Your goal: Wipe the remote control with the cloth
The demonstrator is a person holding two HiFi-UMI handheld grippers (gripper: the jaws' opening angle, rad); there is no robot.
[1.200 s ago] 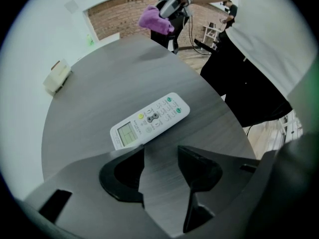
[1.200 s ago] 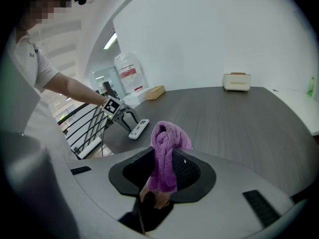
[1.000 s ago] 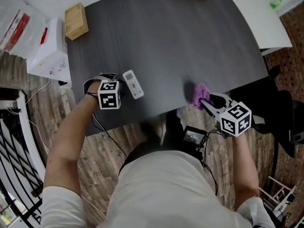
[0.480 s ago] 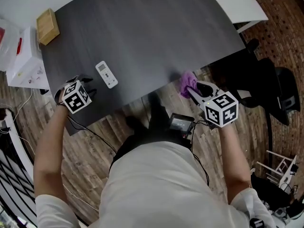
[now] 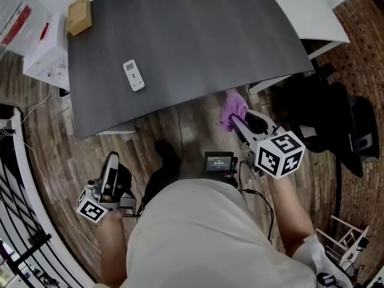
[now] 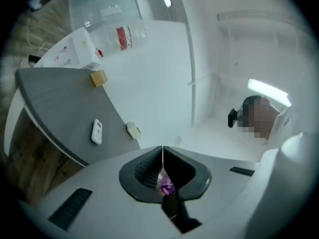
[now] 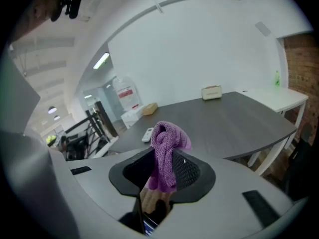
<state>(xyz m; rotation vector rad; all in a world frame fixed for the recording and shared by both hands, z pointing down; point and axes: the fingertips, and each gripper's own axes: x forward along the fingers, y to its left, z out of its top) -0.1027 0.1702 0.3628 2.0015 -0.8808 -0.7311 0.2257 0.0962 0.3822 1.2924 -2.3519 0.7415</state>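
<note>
The white remote control [image 5: 133,75] lies flat on the dark grey table [image 5: 192,47], left of the middle. It also shows small in the left gripper view, the remote [image 6: 96,131], and beyond the cloth in the right gripper view, the remote [image 7: 148,134]. My right gripper [image 5: 237,122] hovers just off the table's near edge, shut on a bunched purple cloth [image 5: 233,108]; the cloth [image 7: 167,153] hangs between its jaws. My left gripper [image 5: 111,164] is low at the left beside my body, away from the table. Its jaws have just closed and meet with nothing between them [image 6: 162,158].
A wooden block [image 5: 79,15] and a white box [image 5: 45,50] sit at the table's far left. A small screen device [image 5: 219,161] hangs at my waist. A black chair [image 5: 327,119] stands right, a white table [image 5: 306,11] behind, black railings [image 5: 18,221] left.
My left gripper has left the table edge near the remote and swung down to my left side, rolling over and shutting. The right gripper with the cloth has drawn back off the table's edge.
</note>
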